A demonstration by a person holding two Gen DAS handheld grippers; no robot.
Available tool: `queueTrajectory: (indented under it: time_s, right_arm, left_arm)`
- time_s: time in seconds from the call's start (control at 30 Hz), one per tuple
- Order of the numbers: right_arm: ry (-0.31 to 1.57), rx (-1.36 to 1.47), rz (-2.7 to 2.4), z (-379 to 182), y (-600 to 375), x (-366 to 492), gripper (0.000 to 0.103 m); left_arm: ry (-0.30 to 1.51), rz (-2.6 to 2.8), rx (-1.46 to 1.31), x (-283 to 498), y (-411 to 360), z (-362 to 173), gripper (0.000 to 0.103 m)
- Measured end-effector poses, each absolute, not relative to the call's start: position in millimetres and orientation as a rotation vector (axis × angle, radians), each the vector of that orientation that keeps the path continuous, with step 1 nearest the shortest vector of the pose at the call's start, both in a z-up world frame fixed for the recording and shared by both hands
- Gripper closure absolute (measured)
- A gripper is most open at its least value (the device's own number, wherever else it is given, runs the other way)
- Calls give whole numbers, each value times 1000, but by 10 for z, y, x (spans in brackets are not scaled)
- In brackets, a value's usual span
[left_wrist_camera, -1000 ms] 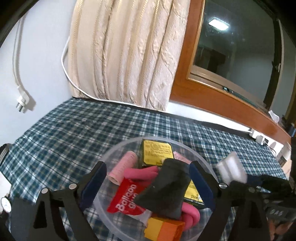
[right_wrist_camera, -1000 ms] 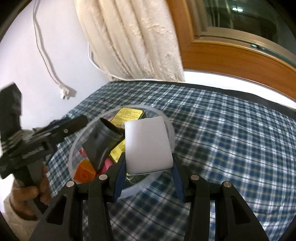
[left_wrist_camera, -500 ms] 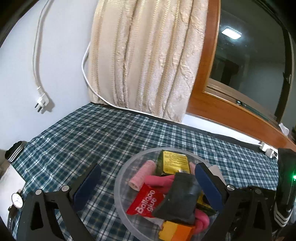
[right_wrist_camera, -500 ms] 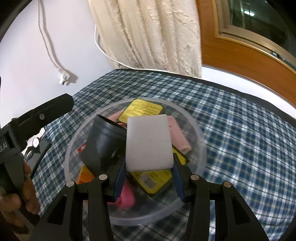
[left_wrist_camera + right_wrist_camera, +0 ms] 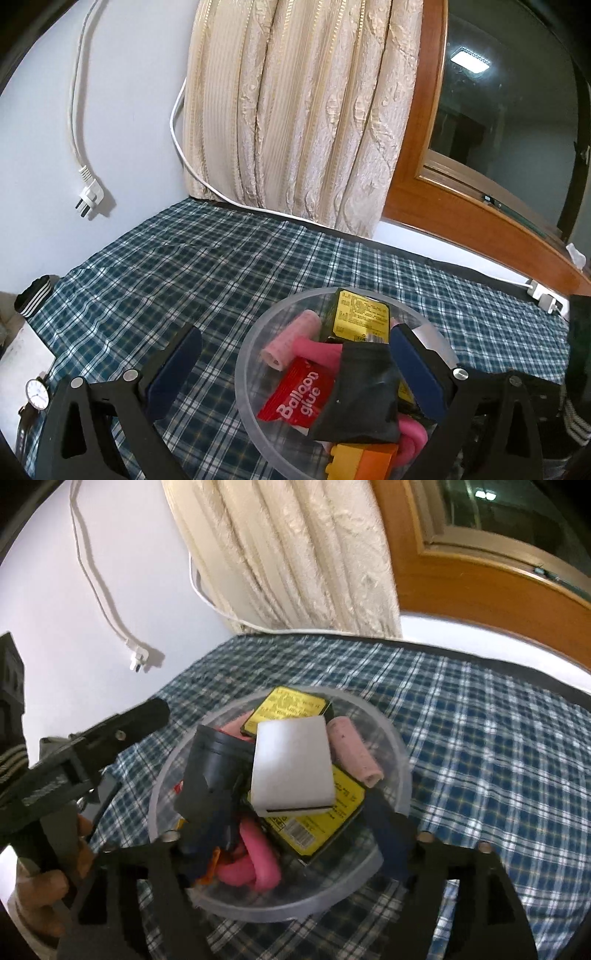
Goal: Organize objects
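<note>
We see the white block (image 5: pixel 293 766) lying on top of the pile in the clear bowl (image 5: pixel 400 753), long axis running away from us. Right gripper (image 5: pixel 299 834) spread wide around it, no grip; left gripper (image 5: pixel 291 363) open too. Bowl's near rim is hidden behind the right gripper's fingers (image 5: pixel 388 827).

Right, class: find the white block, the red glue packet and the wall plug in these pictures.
white block (image 5: pixel 293 762), right wrist view, middle of its top face
red glue packet (image 5: pixel 299 393), left wrist view, on the white lettering
wall plug (image 5: pixel 90 195), left wrist view, on its white body
</note>
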State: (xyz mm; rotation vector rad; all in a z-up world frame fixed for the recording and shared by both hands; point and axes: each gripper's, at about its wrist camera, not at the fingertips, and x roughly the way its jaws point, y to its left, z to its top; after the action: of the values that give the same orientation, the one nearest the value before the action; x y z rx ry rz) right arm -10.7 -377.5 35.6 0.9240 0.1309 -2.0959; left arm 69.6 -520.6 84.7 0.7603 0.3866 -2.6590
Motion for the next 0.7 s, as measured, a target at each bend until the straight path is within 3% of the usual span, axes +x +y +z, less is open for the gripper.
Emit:
queueTrajectory:
  time_s: [0.5, 0.7]
  right_arm:
    - [249, 848, -2226, 447, -3593, 192, 7]
    - [281, 845, -2270, 462, -3519, 290, 5]
  left_arm:
    - [327, -2624, 781, 648, -5135, 801, 0]
    - [300, -2602, 767, 650, -5118, 788, 0]
